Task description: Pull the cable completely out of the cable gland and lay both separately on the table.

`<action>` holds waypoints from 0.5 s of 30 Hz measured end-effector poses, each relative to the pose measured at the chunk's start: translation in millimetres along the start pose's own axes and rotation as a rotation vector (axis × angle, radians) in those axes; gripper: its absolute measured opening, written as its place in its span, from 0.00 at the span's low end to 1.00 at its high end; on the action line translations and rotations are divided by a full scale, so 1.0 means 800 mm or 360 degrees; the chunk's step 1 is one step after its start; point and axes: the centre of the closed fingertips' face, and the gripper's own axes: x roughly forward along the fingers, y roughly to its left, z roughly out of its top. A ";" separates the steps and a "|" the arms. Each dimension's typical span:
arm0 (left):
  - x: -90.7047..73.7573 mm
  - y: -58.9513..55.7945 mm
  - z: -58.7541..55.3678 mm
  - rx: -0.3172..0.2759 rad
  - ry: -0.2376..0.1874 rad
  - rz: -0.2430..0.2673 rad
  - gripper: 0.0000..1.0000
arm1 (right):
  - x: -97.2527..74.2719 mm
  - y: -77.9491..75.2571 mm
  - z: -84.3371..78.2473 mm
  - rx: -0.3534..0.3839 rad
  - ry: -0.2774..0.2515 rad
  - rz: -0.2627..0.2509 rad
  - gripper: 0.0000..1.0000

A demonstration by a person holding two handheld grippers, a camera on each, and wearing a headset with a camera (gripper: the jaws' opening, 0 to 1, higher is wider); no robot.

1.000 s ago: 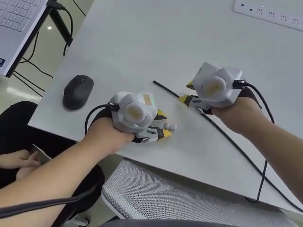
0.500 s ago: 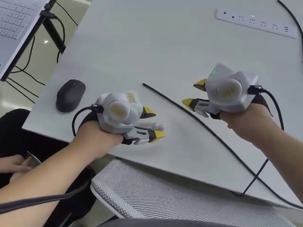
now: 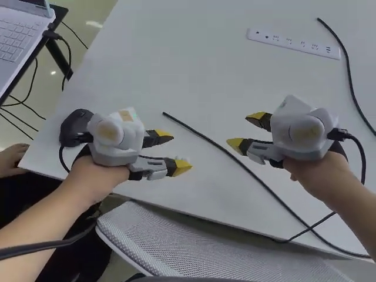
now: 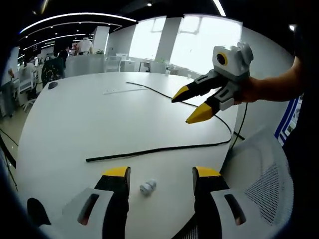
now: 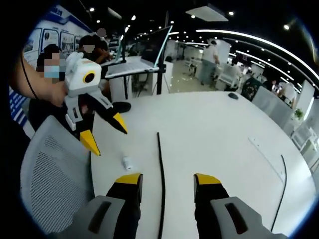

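You are holding the left gripper (image 3: 175, 151) and the right gripper (image 3: 244, 130) just above the white table (image 3: 194, 64), each with its yellow-tipped jaws spread apart and gripping nothing. The thin black cable (image 3: 200, 134) is lying flat across the table between them. The small white cable gland (image 4: 147, 186) is resting just ahead of the left gripper's jaws, near the cable but not touching it. The job is looking finished, so you are only clearing out. Lift straight up with the jaws wide, since the little gland looks light enough to roll if brushed, and avoid snagging the cable's free end.
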 end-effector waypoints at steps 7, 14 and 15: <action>-0.020 -0.018 0.008 0.0019 -0.0022 0.0037 0.57 | -0.046 0.001 -0.010 0.0225 -0.0135 -0.0012 0.43; -0.031 -0.040 0.015 0.0018 -0.0023 0.0038 0.62 | -0.095 -0.010 -0.031 0.0417 -0.0204 -0.0061 0.48; -0.033 -0.042 0.017 0.0012 -0.0026 0.0039 0.63 | -0.102 -0.012 -0.033 0.0443 -0.0225 -0.0068 0.48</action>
